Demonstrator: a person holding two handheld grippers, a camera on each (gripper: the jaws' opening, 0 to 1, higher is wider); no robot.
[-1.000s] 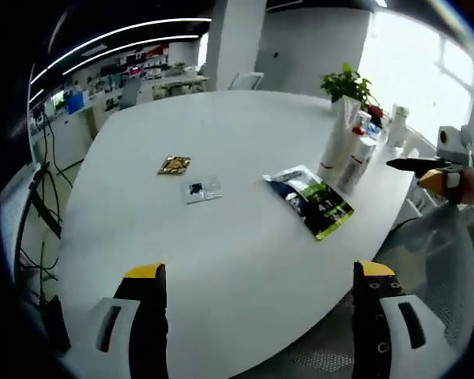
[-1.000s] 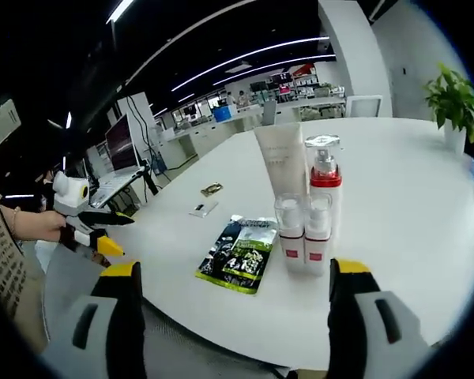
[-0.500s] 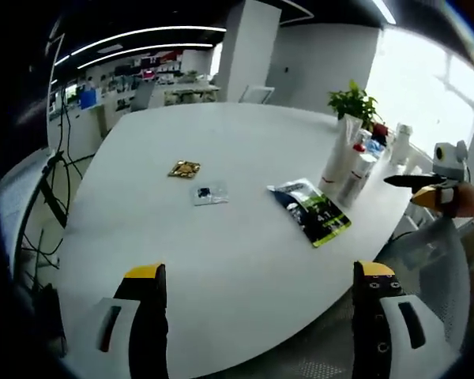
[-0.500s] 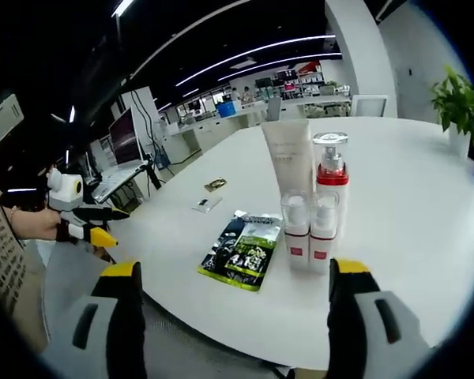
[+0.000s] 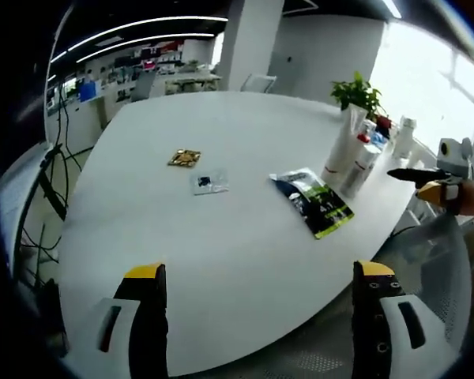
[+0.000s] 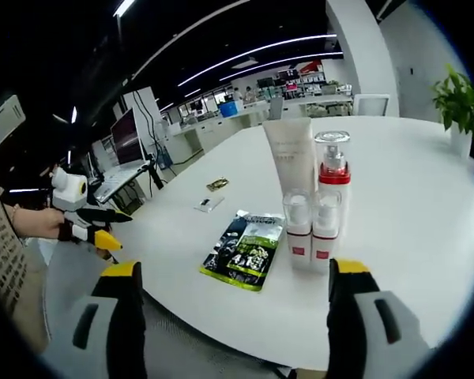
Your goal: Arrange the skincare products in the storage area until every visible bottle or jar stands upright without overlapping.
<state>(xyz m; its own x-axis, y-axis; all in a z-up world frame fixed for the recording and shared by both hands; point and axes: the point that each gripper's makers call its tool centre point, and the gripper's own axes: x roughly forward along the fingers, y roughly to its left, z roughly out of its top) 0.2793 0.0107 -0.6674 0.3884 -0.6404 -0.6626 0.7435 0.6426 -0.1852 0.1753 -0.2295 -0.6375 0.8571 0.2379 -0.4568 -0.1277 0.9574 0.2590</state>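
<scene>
On the white table four skincare products stand upright in a tight group near the edge. A tall white tube stands at the back, with a pump bottle with a red collar just beside it. In front of them are two small bottles with red labels, side by side and touching. A flat green and black sachet lies on the table near the small bottles. Farther away lie a small clear packet and a small gold packet. A potted plant stands behind the group. The right gripper has its jaws wide apart and holds nothing. The left gripper is also spread apart and empty, over the near table edge.
</scene>
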